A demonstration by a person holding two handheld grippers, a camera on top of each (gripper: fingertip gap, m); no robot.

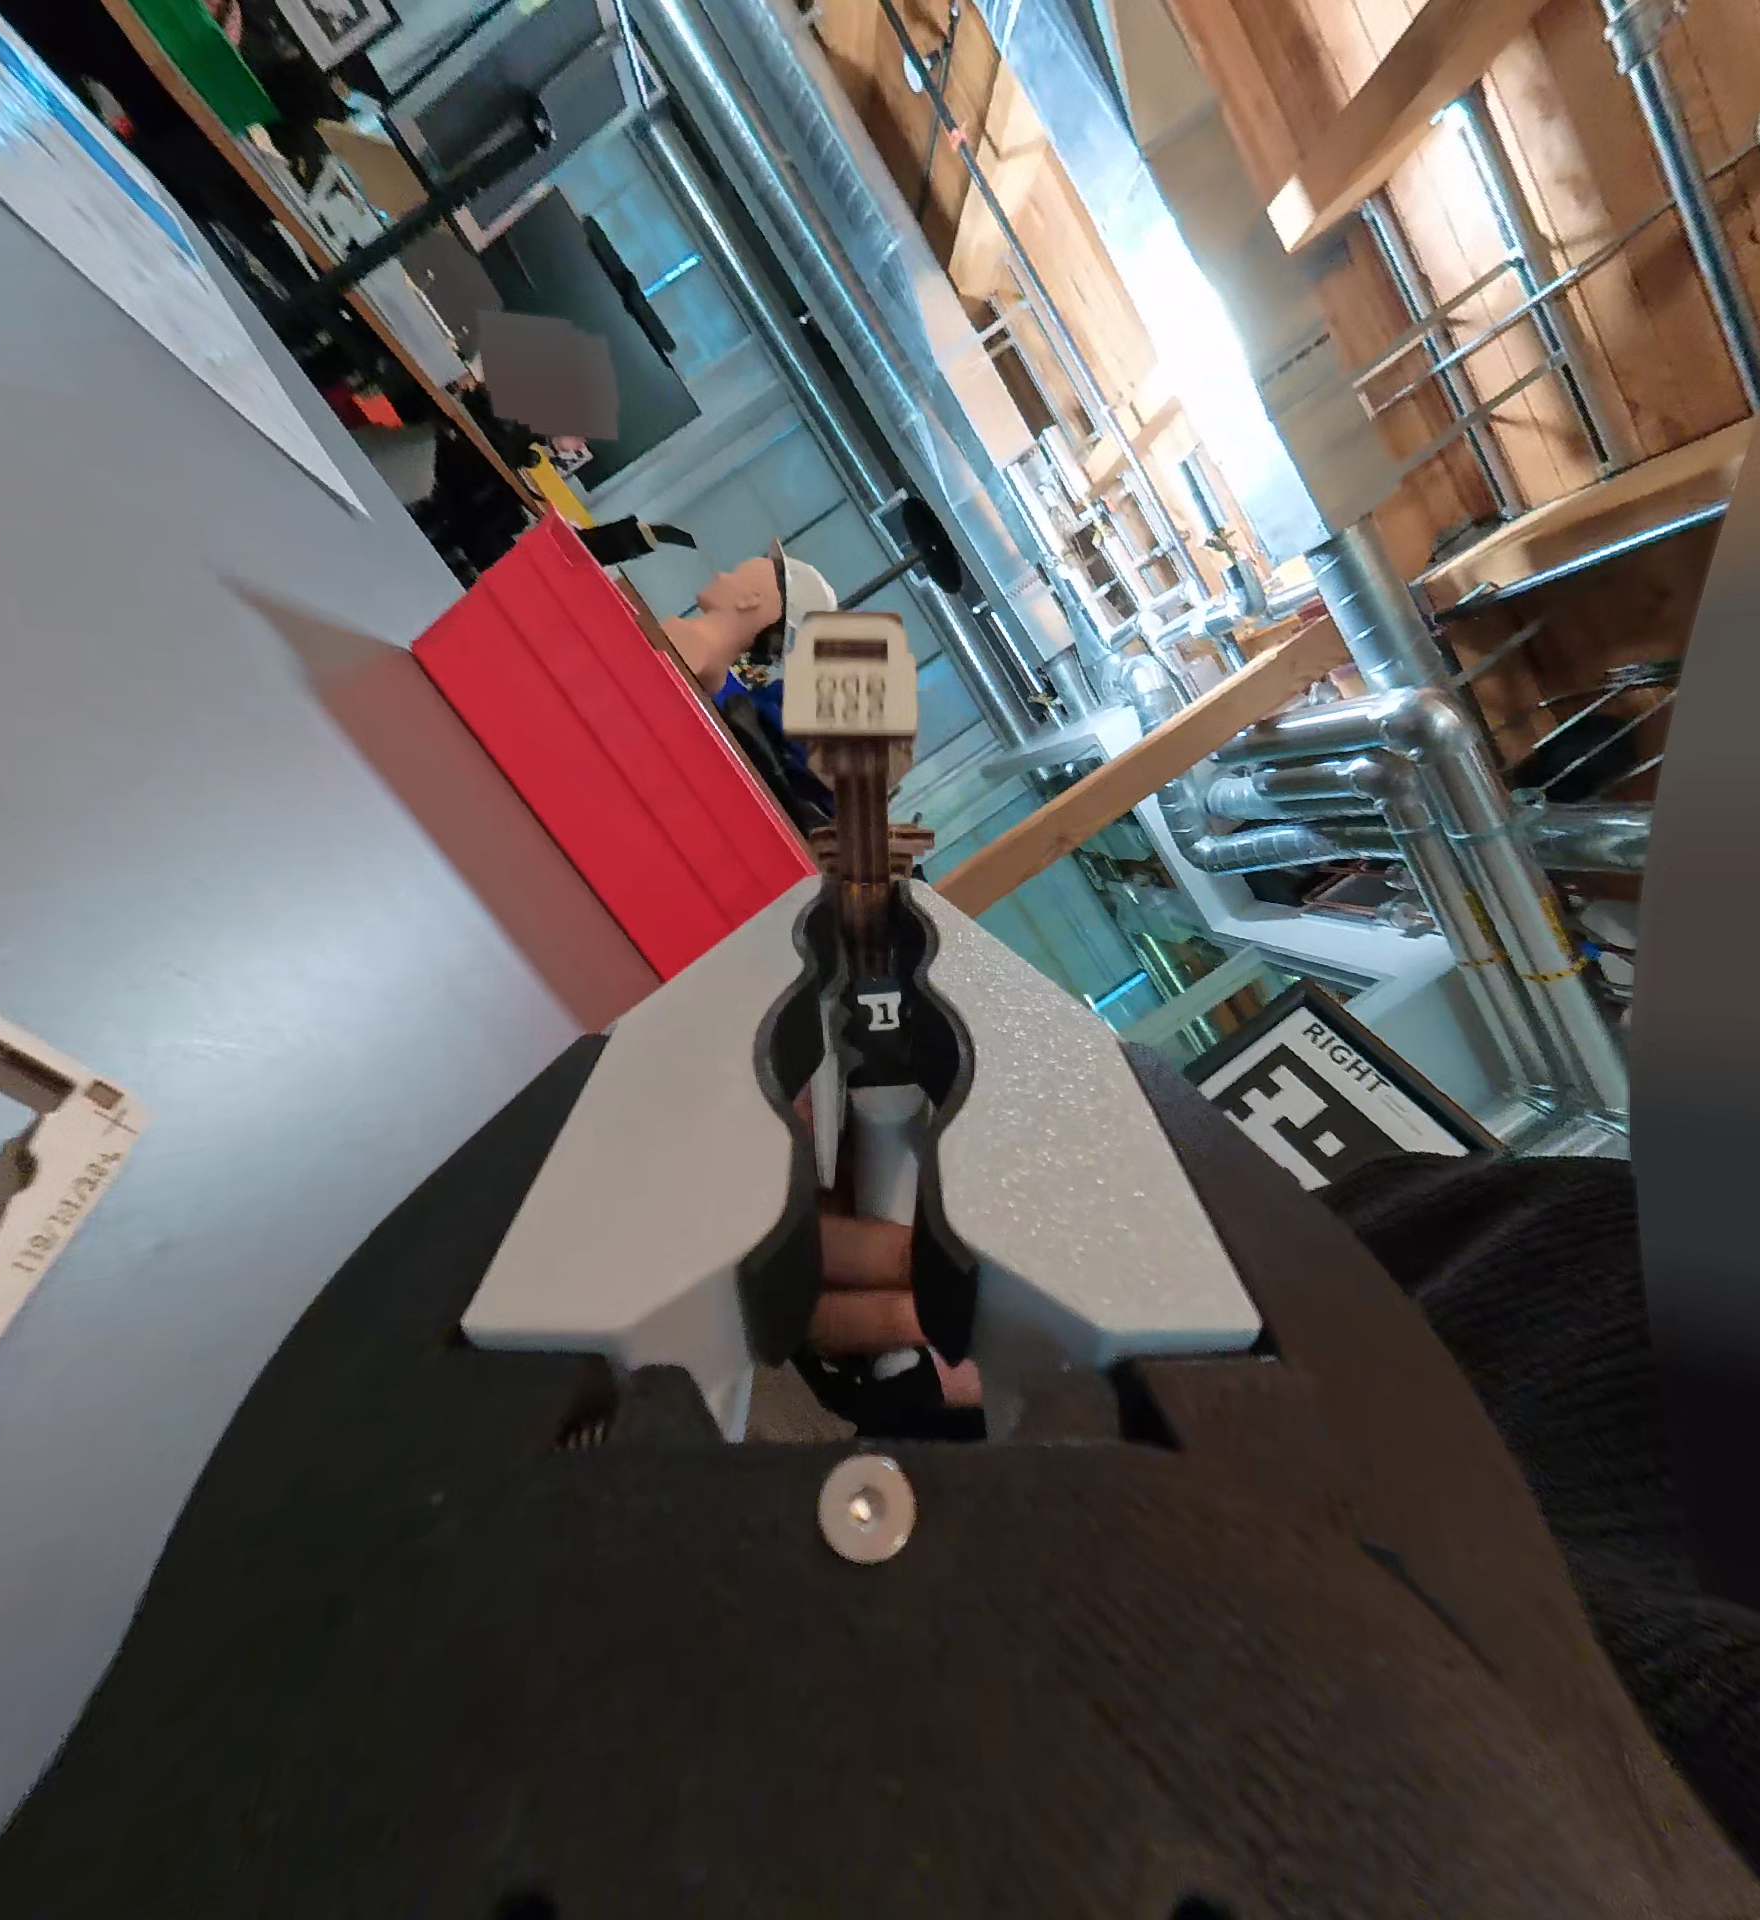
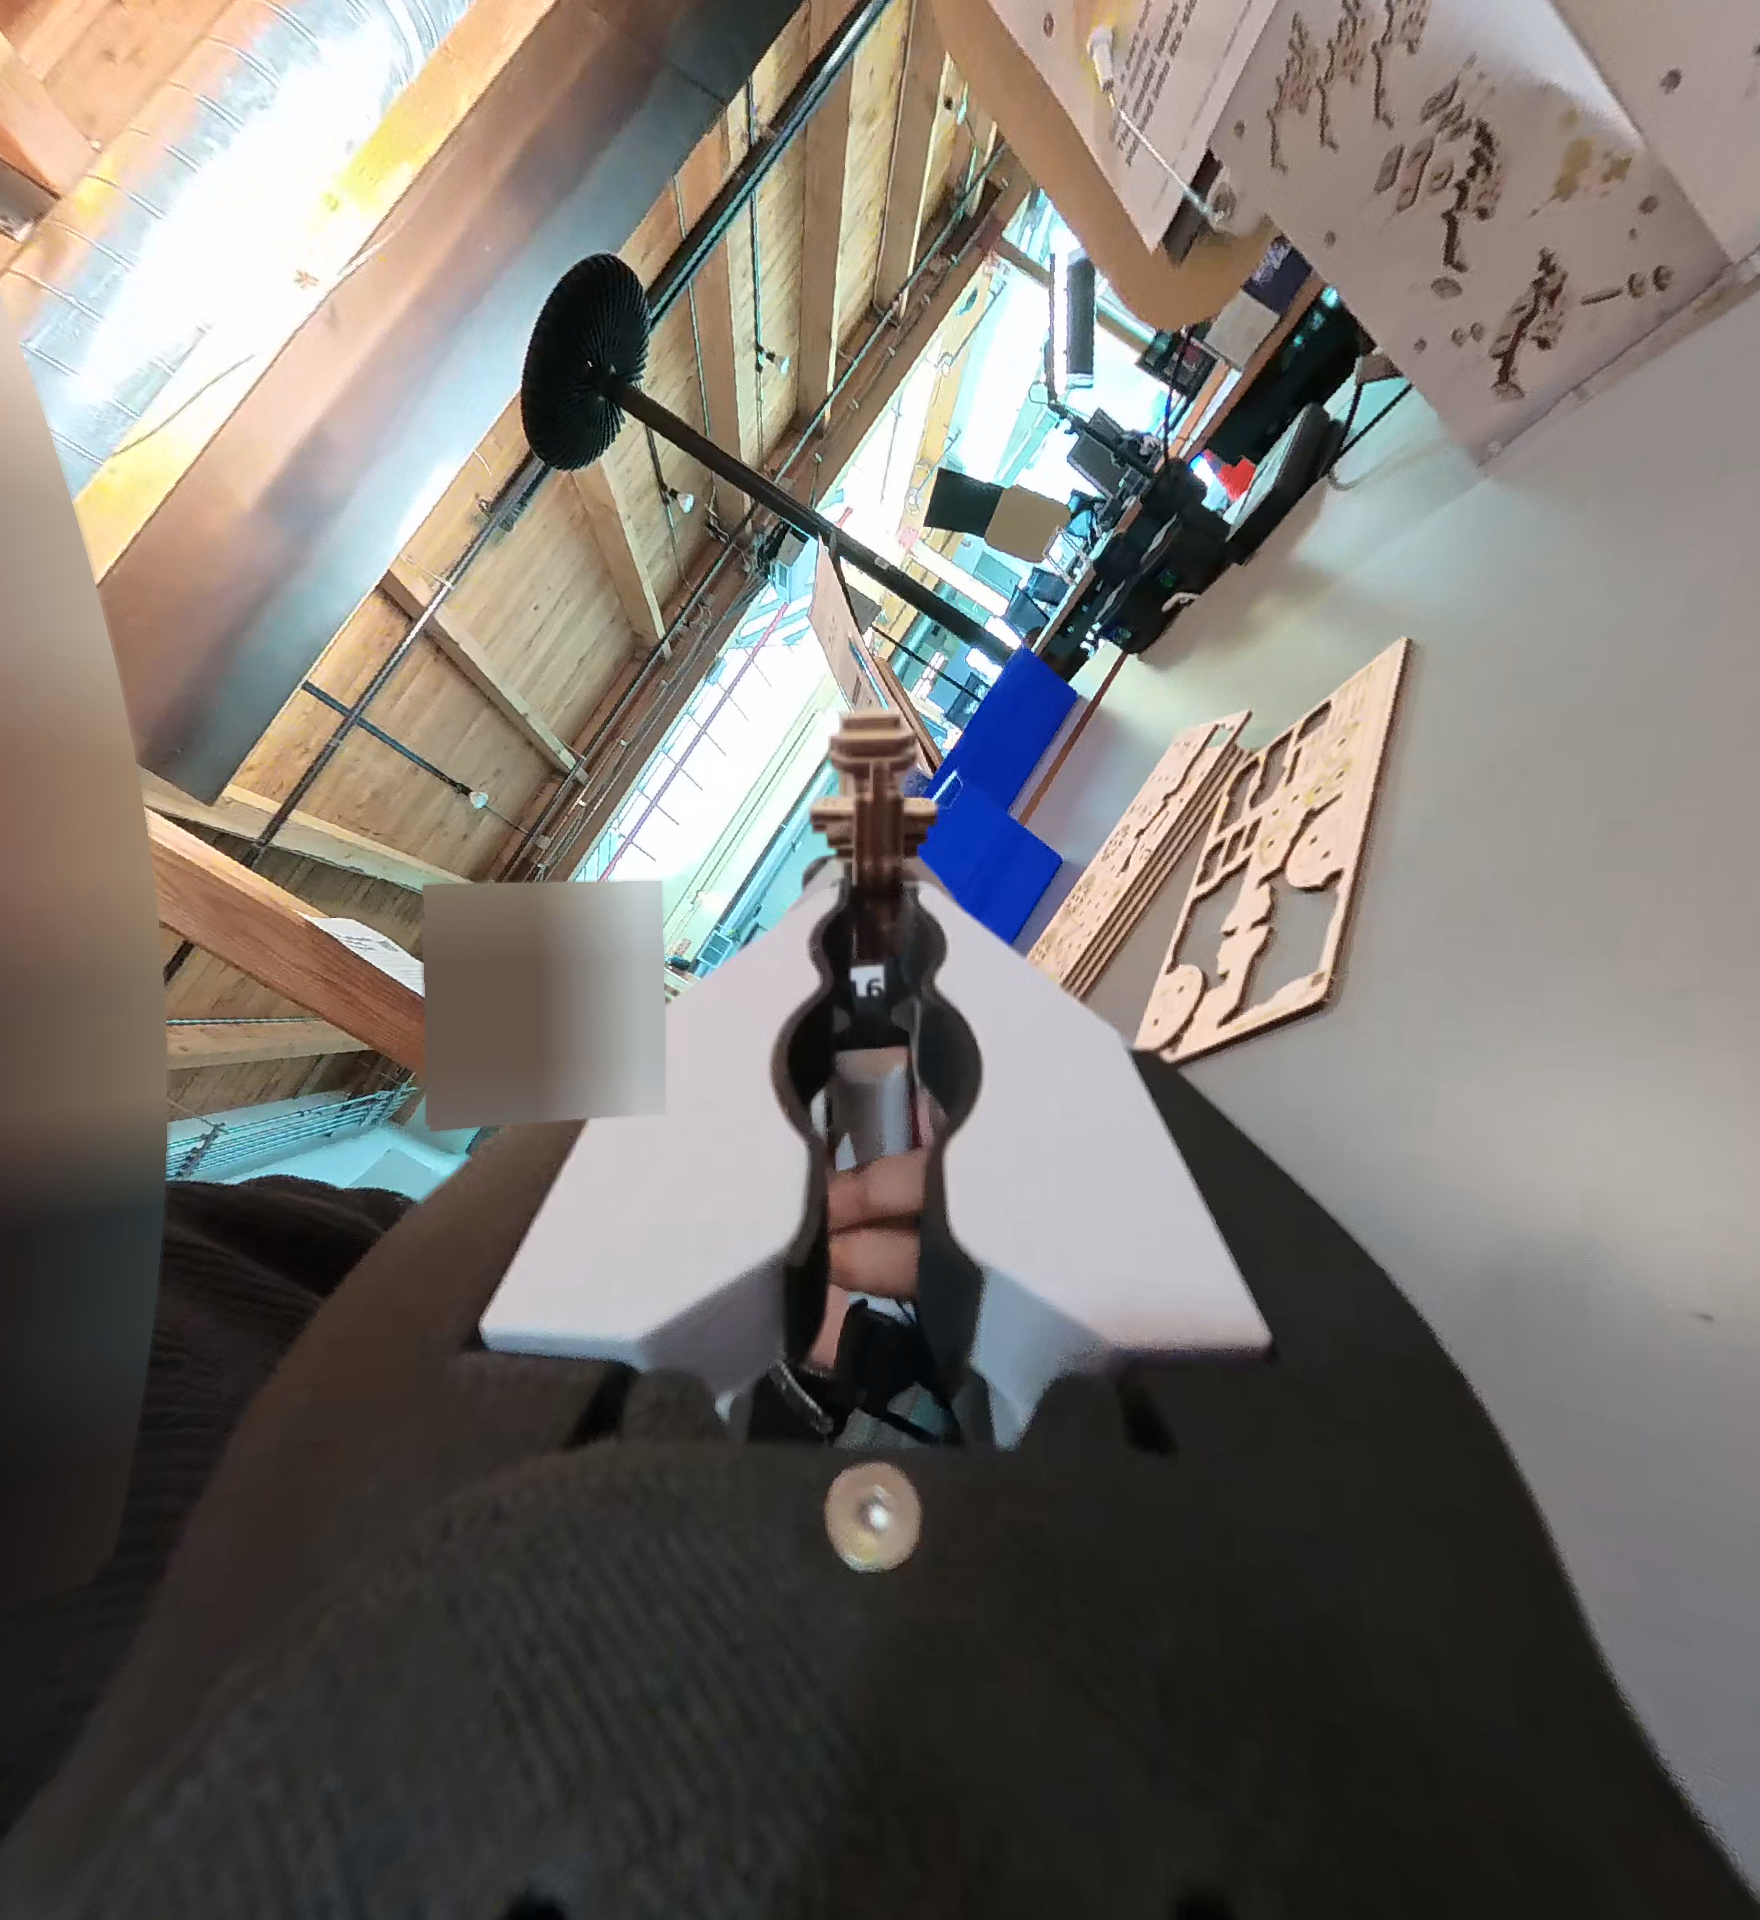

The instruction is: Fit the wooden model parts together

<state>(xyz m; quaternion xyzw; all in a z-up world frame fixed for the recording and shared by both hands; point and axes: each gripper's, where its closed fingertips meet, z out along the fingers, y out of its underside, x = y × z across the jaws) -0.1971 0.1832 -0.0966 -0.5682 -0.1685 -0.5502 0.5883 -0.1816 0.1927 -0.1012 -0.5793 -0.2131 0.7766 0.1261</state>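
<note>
In the left wrist view my left gripper is shut on a wooden model part. The part is a brown layered stem with a pale flat engraved head, and it sticks out past the fingertips, held in the air. A shorter layered piece sits beside the stem. In the right wrist view my right gripper is shut on a layered wooden part with a stepped top and a crossbar, also in the air. Through each finger gap a grey finger and a hand show. I cannot tell whether both grippers hold one joined piece.
The grey table carries a red bin and a cut-out wooden sheet. A black-and-white marker plate and a dark sleeve are at the right. The right wrist view shows stacked wooden sheets, blue bins and a box. My left and right fingertips are right by each other.
</note>
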